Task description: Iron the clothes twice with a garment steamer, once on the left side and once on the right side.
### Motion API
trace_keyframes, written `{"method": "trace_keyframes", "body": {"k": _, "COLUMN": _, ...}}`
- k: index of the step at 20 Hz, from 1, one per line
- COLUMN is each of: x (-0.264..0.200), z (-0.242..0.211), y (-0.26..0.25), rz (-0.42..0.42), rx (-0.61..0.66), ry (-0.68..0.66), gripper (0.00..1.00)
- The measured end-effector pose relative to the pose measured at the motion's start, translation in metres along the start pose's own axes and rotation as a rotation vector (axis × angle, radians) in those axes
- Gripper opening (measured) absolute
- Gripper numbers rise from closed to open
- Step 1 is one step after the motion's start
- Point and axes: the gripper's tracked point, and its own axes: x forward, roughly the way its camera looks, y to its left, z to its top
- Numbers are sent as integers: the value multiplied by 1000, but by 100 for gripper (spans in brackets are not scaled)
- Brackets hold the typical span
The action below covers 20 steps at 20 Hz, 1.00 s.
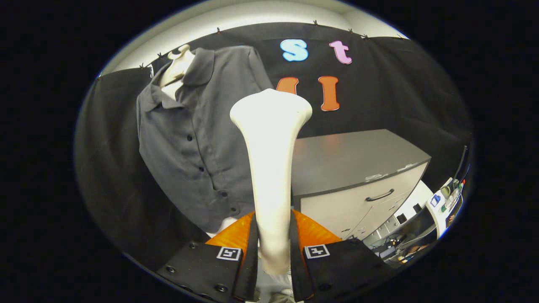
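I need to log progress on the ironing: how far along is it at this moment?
Done: the garment steamer is picked up, with the gripper shut on its handle. In hand: its head points up beside the grey shirt on the mannequin, apart from the cloth. Left: the passes on the shirt's left and right sides; nothing shows whether either has been made.

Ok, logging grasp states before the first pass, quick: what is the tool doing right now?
Tool: closed on the white garment steamer, both fingers pressing its handle; its head points up beside the grey shirt.
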Motion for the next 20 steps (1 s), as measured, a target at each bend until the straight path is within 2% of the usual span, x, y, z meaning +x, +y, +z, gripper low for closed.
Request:
{"method": "trace_keyframes", "body": {"k": 8, "x": -74, "z": 68, "y": -65, "rz": -65, "rx": 13, "ry": -199, "gripper": 41}}
{"method": "trace_keyframes", "body": {"k": 13, "x": -96, "z": 73, "y": -84, "rz": -91, "rx": 38, "ry": -240, "gripper": 40}}
{"method": "trace_keyframes", "body": {"k": 20, "x": -94, "z": 66, "y": -91, "rz": -103, "rx": 60, "ry": -228, "gripper": 40}}
